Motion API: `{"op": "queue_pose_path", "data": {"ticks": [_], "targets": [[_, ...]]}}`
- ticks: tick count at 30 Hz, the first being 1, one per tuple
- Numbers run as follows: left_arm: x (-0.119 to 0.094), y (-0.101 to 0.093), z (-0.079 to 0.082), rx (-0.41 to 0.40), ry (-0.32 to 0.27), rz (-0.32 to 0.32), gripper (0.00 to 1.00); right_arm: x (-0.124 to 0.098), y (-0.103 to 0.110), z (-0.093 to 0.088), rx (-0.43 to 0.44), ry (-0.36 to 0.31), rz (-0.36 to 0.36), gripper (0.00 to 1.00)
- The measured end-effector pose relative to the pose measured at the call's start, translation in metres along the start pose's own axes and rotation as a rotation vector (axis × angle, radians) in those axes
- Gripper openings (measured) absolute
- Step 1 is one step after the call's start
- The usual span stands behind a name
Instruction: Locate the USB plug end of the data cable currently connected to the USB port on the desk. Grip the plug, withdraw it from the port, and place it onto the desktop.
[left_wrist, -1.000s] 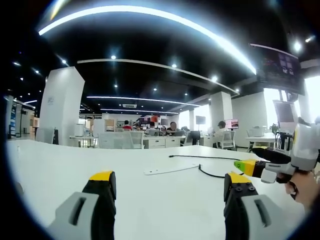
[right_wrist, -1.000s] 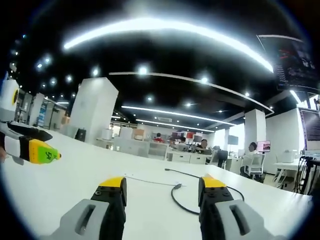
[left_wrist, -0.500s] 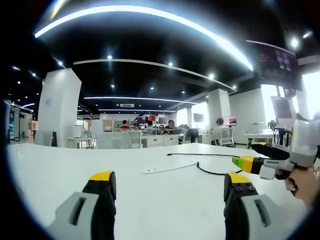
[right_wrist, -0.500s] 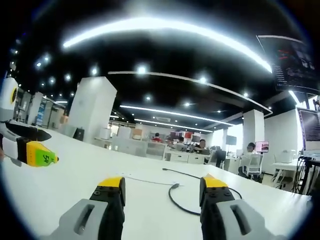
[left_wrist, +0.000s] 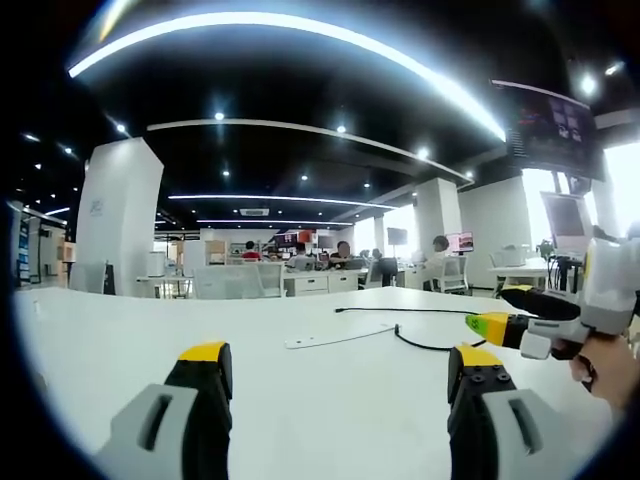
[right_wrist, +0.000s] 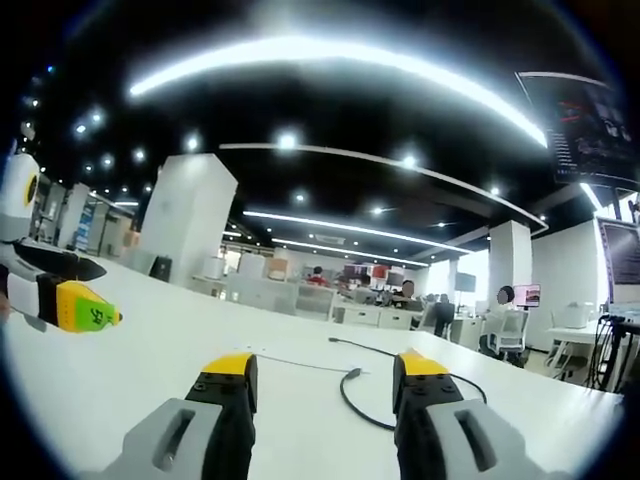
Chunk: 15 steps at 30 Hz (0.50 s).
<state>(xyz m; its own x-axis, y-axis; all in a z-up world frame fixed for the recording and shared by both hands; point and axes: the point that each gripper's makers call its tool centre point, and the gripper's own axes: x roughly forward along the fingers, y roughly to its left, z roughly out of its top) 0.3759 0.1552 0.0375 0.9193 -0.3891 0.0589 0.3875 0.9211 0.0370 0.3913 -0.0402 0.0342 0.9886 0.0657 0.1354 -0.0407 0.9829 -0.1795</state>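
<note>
Left gripper view has the left tongs (left_wrist: 340, 375) spread wide, nothing between the yellow-tipped jaws, held low over the white surface (left_wrist: 120, 330). Ahead of them, and well apart, a flat white strip (left_wrist: 342, 337) lies on the surface; just past it to the right runs the black data cable (left_wrist: 425, 345), one stretch going straight across and another curving back toward the right jaw. The right tongs (left_wrist: 490, 328) come in from the right edge, green and yellow at the tip, gripped by a hand (left_wrist: 608, 372); whether those jaws are apart cannot be told from here.

Right gripper view shows the right tongs (right_wrist: 325, 390) also spread and empty. The data cable (right_wrist: 365, 405) loops on the surface (right_wrist: 150, 340) straight ahead, and its plug end (right_wrist: 352, 374) lies between the two jaw tips as seen, farther out and not touched by either jaw. The left tongs (right_wrist: 85, 307) sit at the left edge, well apart from the cable.
</note>
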Motion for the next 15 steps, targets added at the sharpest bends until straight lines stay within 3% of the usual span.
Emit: {"op": "queue_pose_path", "data": {"ticks": [15], "targets": [[-0.0006,0.0001,0.0005,-0.001,-0.002,0.002,0.89,-0.0007,0.003,-0.001,-0.026,0.002,0.008,0.54]]}}
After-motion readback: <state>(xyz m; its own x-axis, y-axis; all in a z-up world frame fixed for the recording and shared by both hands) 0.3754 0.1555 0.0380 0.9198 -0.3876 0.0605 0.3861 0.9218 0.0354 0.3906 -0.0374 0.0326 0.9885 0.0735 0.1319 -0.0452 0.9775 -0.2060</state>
